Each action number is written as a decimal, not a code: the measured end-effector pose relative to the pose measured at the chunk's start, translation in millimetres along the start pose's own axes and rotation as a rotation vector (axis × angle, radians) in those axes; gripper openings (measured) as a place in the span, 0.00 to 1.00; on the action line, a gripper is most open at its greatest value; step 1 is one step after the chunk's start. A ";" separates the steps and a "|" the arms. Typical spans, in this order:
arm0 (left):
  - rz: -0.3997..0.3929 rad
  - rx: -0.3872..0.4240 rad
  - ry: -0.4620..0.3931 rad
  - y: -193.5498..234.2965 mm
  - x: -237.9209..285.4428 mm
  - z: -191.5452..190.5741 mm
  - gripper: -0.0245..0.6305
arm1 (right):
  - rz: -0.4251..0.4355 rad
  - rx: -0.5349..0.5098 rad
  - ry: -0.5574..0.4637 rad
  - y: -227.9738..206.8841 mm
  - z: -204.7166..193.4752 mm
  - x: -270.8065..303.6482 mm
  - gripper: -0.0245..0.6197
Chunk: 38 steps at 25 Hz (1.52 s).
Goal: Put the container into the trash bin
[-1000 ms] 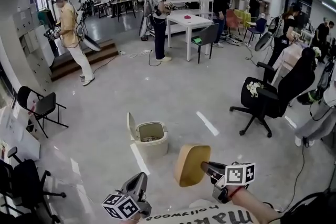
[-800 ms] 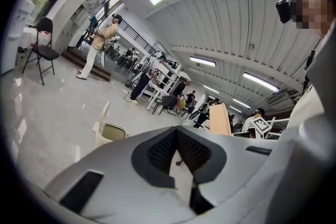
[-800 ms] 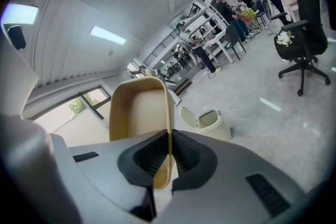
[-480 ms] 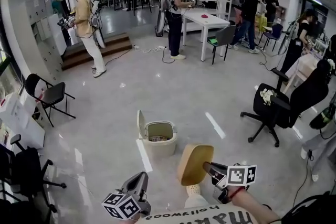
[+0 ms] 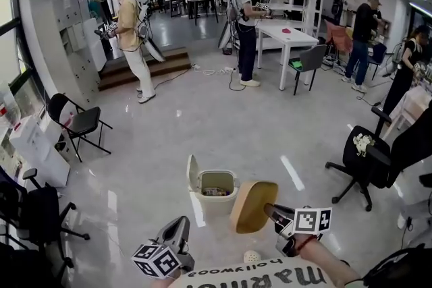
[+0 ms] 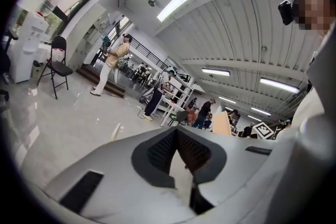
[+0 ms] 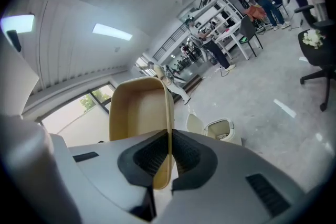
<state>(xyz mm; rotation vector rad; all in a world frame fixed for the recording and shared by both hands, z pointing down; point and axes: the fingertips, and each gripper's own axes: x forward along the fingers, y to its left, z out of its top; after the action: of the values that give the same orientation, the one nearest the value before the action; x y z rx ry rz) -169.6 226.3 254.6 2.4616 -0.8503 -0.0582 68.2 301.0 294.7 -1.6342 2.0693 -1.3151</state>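
A beige trash bin stands on the grey floor with its lid flipped up and some rubbish inside. My right gripper is shut on the wall of a tan container, which it holds on edge just right of the bin and above the floor. In the right gripper view the container's rim sits pinched between the pads, and the bin lies ahead and below. My left gripper hovers lower left of the bin, shut with nothing in it.
A black office chair stands to the right and a black folding chair to the left. Several people stand farther back near a white table and low wooden steps. A white floor stripe runs right of the bin.
Both grippers and the container have moved forward toward the bin, which now lies closer, right beside the container. The right grip on the container is unchanged.
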 end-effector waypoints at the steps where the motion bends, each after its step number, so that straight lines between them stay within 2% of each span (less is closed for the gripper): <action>1: 0.007 0.004 -0.010 0.9 7.1 4.1 0.02 | 0.009 -0.006 0.000 -2.3 9.3 4.6 0.06; 13: 0.105 0.024 -0.074 10.9 74.4 20.6 0.02 | 0.039 -0.034 0.036 -56.2 89.3 46.1 0.06; 19: 0.145 0.025 -0.090 18.3 102.4 19.6 0.02 | 0.055 -0.048 0.066 -79.0 113.8 68.2 0.06; 27: 0.216 0.000 -0.106 32.2 121.0 9.9 0.02 | 0.061 -0.041 0.128 -106.9 126.8 93.2 0.06; 38: 0.271 -0.034 -0.038 65.0 121.1 1.9 0.02 | 0.057 0.010 0.196 -112.0 110.9 134.3 0.06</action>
<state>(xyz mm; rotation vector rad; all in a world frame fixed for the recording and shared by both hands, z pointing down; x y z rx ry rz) -109.5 111.6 300.7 2.2987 -1.1815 -0.0216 164.5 129.2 358.9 -1.4827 2.1959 -1.5182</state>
